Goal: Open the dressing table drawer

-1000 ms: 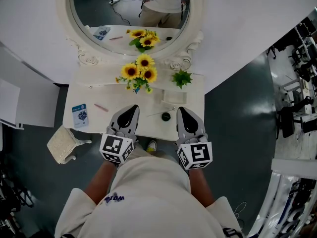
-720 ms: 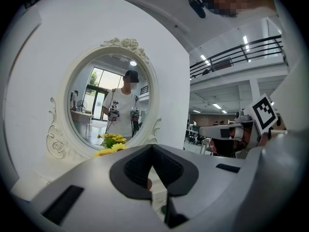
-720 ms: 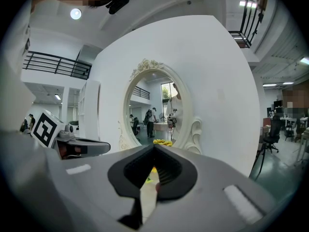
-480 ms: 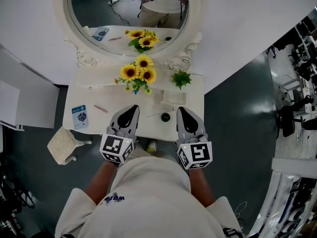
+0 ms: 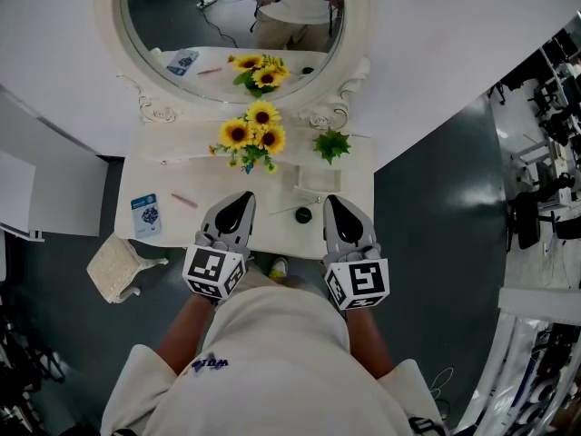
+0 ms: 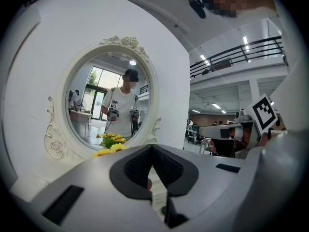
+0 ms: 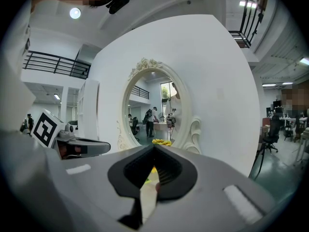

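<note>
Left grey gripper (image 5: 242, 198), right grey gripper (image 5: 332, 202) side by side, near level, over white dressing table (image 5: 162, 173) front edge; jaws pressed together, empty.

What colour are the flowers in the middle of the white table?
The sunflower bunch is yellow with dark centres; the head view shows it best.

Dressing table (image 5: 359, 209), centre frame: is showing a smooth, painted-looking white finish. Mirror (image 5: 231, 21), upper frame: is showing glossy glass, carved matt surround.
</note>
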A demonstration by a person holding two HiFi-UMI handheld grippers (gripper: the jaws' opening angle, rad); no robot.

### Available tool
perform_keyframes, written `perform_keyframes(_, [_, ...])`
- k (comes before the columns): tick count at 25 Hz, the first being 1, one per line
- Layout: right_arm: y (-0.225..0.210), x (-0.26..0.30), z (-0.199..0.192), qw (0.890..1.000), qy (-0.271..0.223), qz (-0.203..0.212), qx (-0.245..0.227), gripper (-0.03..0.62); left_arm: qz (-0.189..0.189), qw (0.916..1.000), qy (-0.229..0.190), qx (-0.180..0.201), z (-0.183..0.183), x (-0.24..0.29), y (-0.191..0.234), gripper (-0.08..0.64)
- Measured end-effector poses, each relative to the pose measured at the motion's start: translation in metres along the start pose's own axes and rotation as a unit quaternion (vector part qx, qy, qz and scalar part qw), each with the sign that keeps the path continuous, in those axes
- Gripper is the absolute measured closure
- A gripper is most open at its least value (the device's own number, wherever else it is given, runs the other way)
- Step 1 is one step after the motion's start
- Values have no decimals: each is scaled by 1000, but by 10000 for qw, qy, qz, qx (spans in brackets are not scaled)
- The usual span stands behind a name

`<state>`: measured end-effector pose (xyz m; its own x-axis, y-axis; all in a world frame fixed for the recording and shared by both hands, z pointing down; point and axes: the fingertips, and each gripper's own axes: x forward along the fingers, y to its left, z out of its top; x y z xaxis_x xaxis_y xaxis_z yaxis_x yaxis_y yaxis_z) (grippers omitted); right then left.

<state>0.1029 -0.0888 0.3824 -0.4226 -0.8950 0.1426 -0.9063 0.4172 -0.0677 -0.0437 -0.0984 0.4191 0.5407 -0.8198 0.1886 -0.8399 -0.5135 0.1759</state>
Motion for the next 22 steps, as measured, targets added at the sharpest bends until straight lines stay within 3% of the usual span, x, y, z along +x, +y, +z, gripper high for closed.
perform_keyframes(22, [5,2,-4,9999,88,9,-142,580,-24,10000,-2,-9,-3,-1,3,552])
